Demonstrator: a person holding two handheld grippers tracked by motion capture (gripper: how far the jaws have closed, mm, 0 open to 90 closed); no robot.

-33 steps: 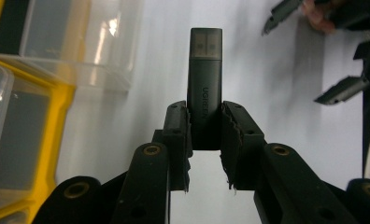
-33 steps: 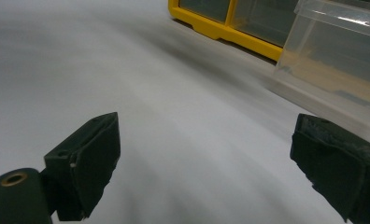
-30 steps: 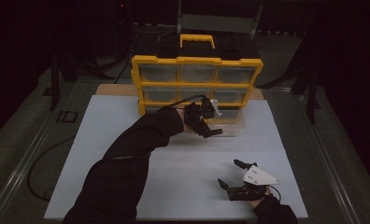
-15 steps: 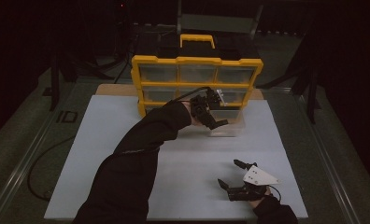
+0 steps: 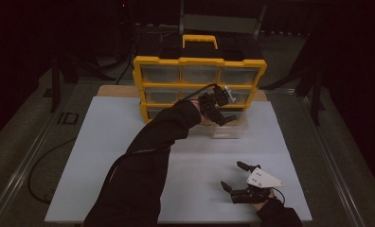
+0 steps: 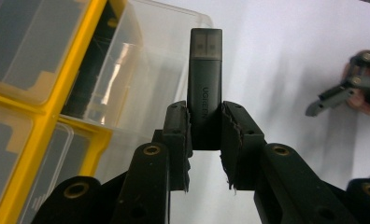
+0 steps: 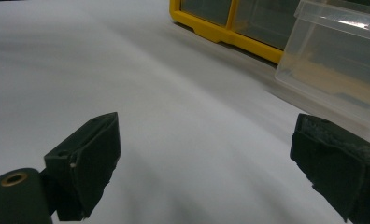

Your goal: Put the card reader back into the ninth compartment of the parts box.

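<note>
Our left gripper (image 6: 205, 133) has swung up from the table to the pulled-out clear drawer (image 6: 141, 74), clamping a black USB stick (image 6: 204, 74) above it; our right gripper (image 7: 206, 163) rests wide open, empty.

One organizer (image 5: 200, 75), one USB stick (image 6: 204, 88)

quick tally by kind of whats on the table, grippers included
grippers: 2, left gripper and right gripper
yellow drawer organizer: 1
pulled-out clear drawer: 1
black usb stick, between the left jaws: 1
total: 5
</note>
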